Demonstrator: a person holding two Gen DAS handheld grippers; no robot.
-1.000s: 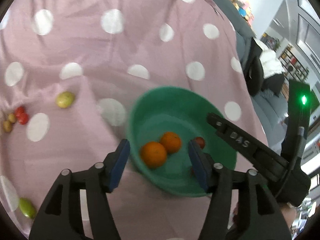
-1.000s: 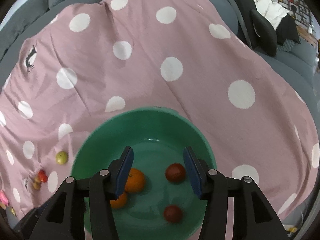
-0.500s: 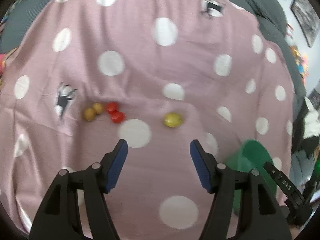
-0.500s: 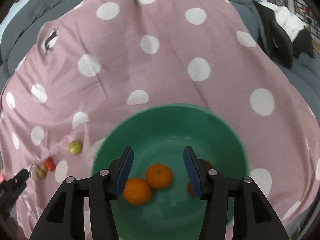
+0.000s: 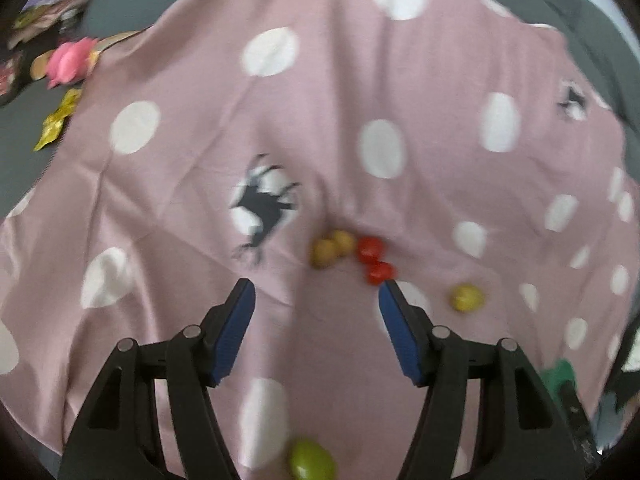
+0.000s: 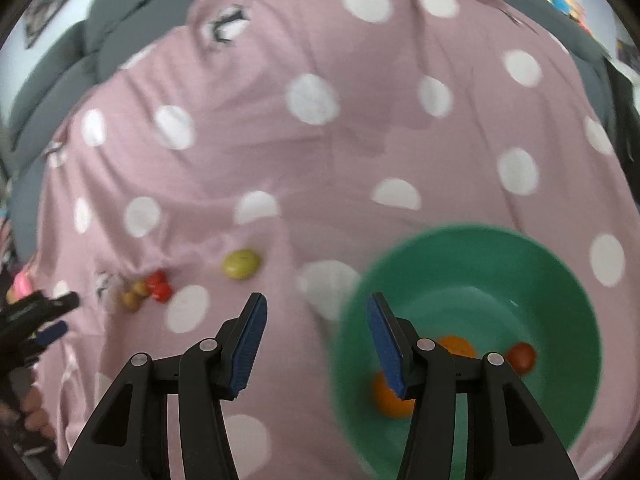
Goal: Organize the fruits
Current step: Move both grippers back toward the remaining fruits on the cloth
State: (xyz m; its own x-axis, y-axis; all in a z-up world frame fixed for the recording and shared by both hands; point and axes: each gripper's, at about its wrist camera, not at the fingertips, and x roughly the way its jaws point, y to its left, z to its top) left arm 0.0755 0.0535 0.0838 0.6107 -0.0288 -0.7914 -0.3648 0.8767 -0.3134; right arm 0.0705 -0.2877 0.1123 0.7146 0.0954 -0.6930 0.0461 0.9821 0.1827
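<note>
My left gripper is open and empty above the pink dotted cloth. Just ahead of it lie two tan fruits and two red fruits; a yellow fruit lies to the right and a green fruit below. My right gripper is open and empty, beside the left rim of the green bowl, which holds two oranges and a red fruit. In the right wrist view the yellow fruit and the small cluster lie to the left.
Grey sofa cushions ring the cloth. Colourful wrappers and a pink toy lie at the far left edge. The left gripper shows at the left edge of the right wrist view.
Both grippers have swung left, away from the bowl. The left one now faces the small fruit cluster; the bowl has shifted to the right of the right gripper.
</note>
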